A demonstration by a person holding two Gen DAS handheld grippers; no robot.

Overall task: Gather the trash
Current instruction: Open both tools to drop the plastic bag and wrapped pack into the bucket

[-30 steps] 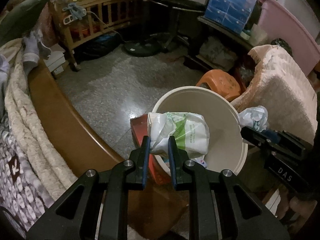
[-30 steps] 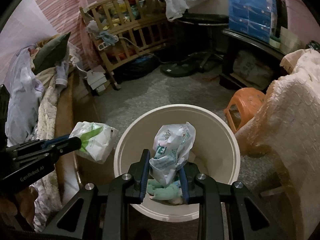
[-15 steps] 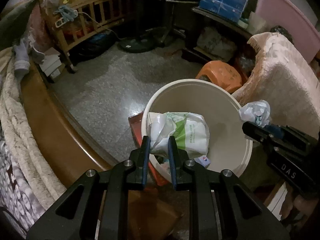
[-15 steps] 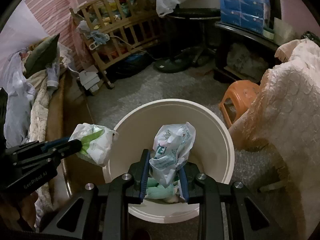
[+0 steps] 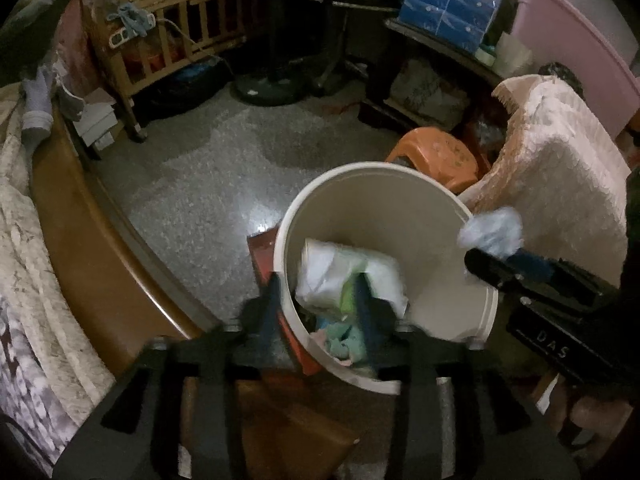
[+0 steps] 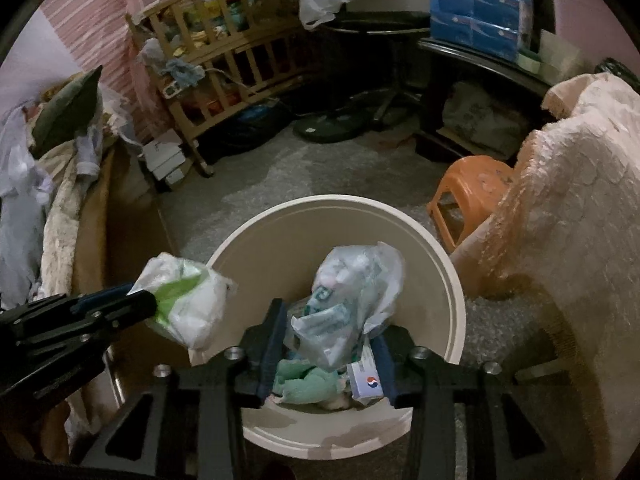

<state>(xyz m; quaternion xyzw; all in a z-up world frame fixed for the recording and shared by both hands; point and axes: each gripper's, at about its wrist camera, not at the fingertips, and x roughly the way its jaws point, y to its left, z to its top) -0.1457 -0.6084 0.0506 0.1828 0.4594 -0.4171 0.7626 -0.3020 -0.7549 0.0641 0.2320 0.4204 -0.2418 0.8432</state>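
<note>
We see a bucket point(image 6: 454, 292) of smooth, matt cream plastic. The crumpled bag point(image 6: 352, 292) above it is thin, half-clear plastic film, and the white and green bag point(image 6: 188, 304) looks like soft, wrinkled plastic. The stool point(image 6: 472, 188) is orange plastic. The crib point(image 6: 224, 52) is bare wood. The floor point(image 5: 208, 184) is speckled stone with a gloss. The blanket point(image 6: 572, 184) is rough, fluffy cloth.

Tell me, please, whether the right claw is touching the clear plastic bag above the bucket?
Cannot tell. In the right wrist view the right claw, just opening, stands around the clear plastic bag above the bucket; blur hides any gap.
</note>
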